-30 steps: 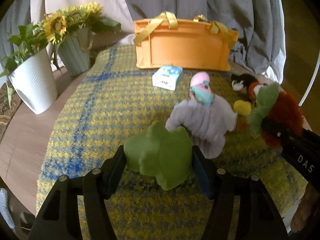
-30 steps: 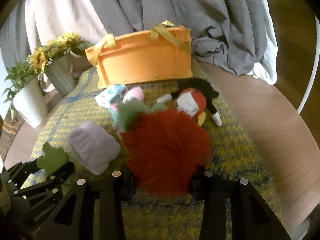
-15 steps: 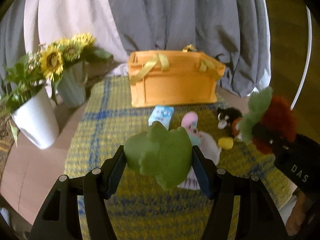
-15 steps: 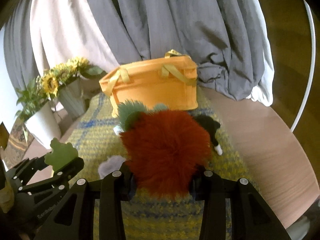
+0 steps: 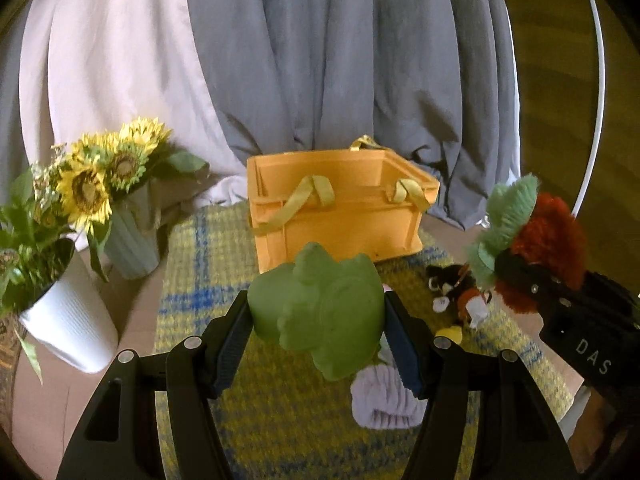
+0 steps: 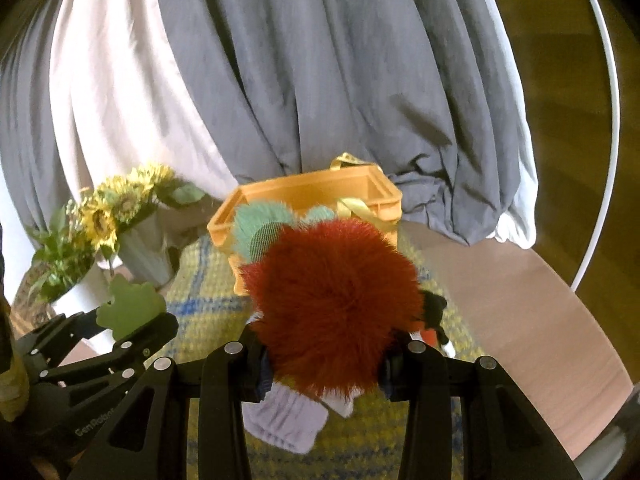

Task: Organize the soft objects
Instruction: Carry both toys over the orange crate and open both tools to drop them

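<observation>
While the left wrist view looks forward from above the bench (image 5: pixel 132 320), the left claw (image 5: pixel 318 320) fills the lower middle of the frame, its two fingers closed fairly wide around a green soft toy (image 5: pixel 320 312) that is pressed between the pads and lifted clear of the yellow and blue woven mat (image 5: pixel 192 280). Behind the toy, at centre frame, an orange basket (image 5: pixel 340 216) with yellow straps stands on the mat, its opening facing up. At the right edge the right claw (image 5: pixel 516 268) holds a red fluffy toy (image 5: pixel 548 232) with green furry leaves. Below and between the two claws, a small black and red plush (image 5: pixel 456 292) and a pale lilac fabric piece (image 5: pixel 384 404) lie on the mat. At the left, sunflowers (image 5: pixel 92 176) stand in a grey-green vase (image 5: pixel 132 244) beside a white pot (image 5: pixel 68 320) of greenery.

From the right wrist view, the right claw (image 6: pixel 326 356) sits in the lower middle, gripping the red fluffy toy (image 6: pixel 332 304), which bulges well above the fingers and hides part of the orange basket (image 6: pixel 376 196) behind it. The lilac fabric piece (image 6: pixel 284 424) shows under the toy on the mat (image 6: pixel 200 292). At lower left, the left claw (image 6: pixel 128 320) appears with the green soft toy (image 6: pixel 130 308) clamped at its tip. Grey and white drapes (image 6: pixel 320 60) fill the upper frame.
</observation>
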The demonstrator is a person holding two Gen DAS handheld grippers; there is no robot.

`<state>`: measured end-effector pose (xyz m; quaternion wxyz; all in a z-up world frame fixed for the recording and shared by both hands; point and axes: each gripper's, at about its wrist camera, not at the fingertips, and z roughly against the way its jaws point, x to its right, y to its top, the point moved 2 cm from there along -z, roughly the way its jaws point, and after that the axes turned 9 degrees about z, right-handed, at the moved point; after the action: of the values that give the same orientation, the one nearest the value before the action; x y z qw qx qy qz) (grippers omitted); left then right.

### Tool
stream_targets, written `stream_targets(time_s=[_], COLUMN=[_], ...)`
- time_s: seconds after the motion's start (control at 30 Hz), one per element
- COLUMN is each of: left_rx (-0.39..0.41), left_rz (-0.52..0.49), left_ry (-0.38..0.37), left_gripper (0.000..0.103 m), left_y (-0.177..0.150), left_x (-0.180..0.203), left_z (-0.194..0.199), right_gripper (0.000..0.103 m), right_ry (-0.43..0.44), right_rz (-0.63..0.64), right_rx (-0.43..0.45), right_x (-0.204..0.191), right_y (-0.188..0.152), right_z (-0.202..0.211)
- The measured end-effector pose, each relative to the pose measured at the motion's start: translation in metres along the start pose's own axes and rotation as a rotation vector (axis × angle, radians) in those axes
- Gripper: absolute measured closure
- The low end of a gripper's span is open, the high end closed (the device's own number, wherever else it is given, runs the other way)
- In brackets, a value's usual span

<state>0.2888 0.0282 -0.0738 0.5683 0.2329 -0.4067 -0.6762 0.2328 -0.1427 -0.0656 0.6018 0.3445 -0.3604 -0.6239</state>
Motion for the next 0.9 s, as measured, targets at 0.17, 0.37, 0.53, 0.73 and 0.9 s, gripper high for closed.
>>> stream_targets(time_s=[0.17, 0.37, 0.53, 0.73, 0.9], left_rx=[0.039, 0.094, 0.162, 0.2, 0.22], left_rz=[0.007, 0.033, 0.045, 0.05, 0.035], left_ry=[0.005, 0.055, 0.089, 0.099, 0.125], left_gripper=[0.04, 0.04, 0.04, 0.04, 0.04], left_y=[0.017, 0.04, 0.056, 0.079, 0.098], left_x=[0.003, 0.011, 0.021, 0.029, 0.033], left_z=[-0.004, -0.013, -0.02, -0.03, -0.044], right_gripper=[0.063, 0.063, 0.063, 0.063, 0.062], right_ry=[0.01, 0.053, 0.083, 0.113, 0.138], right_rz=[0.008, 0.03, 0.06, 0.057, 0.05], right_rx=[0.025, 0.059, 0.091, 0.126, 0.125], right_x=[0.001, 0.014, 0.025, 0.039, 0.044], right_y=[0.015, 0.041, 0.059, 0.079, 0.096], right_z=[-0.006, -0.021, -0.035, -0.051, -0.071])
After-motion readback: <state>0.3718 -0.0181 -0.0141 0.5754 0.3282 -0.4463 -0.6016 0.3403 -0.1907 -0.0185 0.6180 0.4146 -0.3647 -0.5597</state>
